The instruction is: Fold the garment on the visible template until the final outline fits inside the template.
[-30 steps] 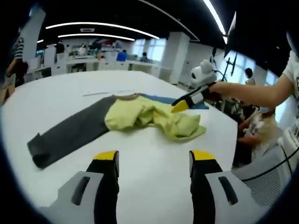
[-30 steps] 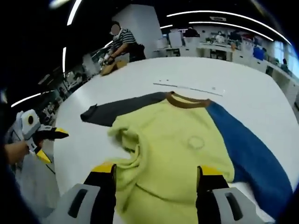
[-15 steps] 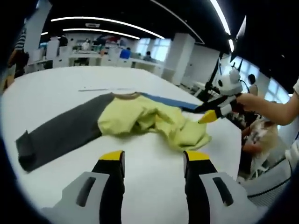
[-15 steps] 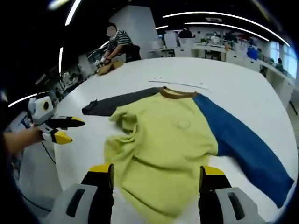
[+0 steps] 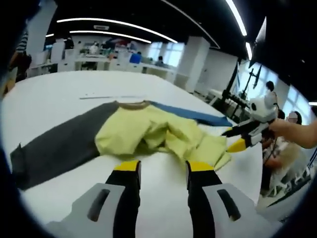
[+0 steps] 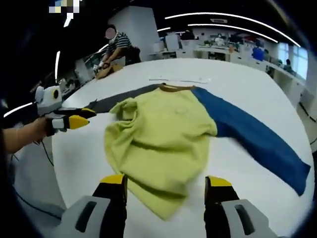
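Right gripper view: my right gripper (image 6: 165,182) hangs open and empty over the rumpled garment (image 6: 161,129); left gripper (image 5: 163,167) likewise gapes empty.

Your left gripper (image 5: 159,168) has two black jaws capped with yellow tips, rising from grey housings with dark oval slots. Your right gripper (image 6: 166,183) matches it (same yellow caps, same slotted grey housings). A white sleeve edge shows.
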Available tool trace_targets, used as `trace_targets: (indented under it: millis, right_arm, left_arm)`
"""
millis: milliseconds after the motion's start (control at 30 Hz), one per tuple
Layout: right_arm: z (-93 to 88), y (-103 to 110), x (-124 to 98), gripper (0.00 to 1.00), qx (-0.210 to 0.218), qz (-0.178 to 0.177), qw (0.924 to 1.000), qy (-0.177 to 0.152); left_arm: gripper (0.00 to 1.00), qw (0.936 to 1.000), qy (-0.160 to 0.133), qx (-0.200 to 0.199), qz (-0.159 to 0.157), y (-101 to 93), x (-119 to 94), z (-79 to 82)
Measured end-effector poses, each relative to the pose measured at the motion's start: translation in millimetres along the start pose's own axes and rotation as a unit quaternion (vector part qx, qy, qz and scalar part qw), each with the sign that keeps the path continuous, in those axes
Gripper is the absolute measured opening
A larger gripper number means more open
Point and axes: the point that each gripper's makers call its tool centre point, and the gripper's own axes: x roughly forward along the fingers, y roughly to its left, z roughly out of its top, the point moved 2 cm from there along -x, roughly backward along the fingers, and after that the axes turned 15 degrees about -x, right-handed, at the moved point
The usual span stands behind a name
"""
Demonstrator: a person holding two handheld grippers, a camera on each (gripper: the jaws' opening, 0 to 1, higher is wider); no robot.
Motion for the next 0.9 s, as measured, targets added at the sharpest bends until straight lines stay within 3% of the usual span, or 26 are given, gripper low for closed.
trace_targets:
  millis: [333,667,900]
  right_arm:
    - [-22.5,2,-6,0.52,0.002,-0.026,0.9996,0.014]
    - [-36.8,9,-11,0.37,0.047,-0.066,0.9967,0.007]
    - [-37.7,18,-10,0.29,0.052,-0.084,0.9951,0.003]
  left_arm:
    - [0.29,0.9995,0.001,-0.002,0.03,2.0,33,0.2]
    - [0.26,0.9983,0.004,-0.002,0.058,6.5,48,3.2]
    - [0.22,0.9968,-0.007,-0.032,0.074,11.8,58,9.2]
